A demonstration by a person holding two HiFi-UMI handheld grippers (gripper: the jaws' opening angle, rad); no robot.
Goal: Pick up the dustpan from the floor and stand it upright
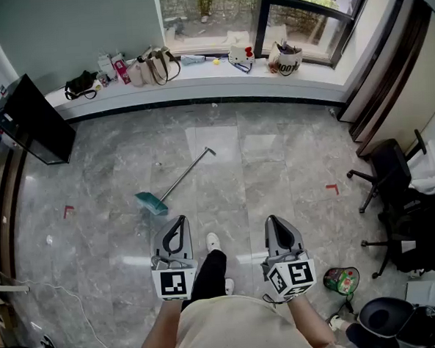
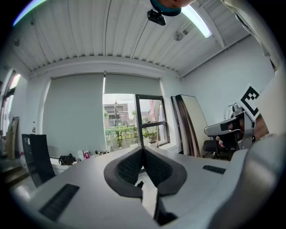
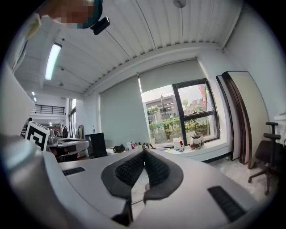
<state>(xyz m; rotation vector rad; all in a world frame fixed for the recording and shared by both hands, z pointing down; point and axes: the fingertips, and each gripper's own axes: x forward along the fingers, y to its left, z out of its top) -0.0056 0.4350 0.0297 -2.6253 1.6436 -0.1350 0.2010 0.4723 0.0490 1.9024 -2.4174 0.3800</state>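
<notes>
The dustpan (image 1: 152,203) lay flat on the marble floor (image 1: 276,173). The left gripper (image 1: 179,220) was just this side of the dustpan's teal pan. The right gripper (image 1: 270,221) was farther from the dustpan, off to its right. Both grippers' jaws met at the tips and held nothing.

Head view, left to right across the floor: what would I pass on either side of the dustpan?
Black panel → red floor marker → dustpan, lying flat on the floor → second red floor marker → black office chair.
</notes>
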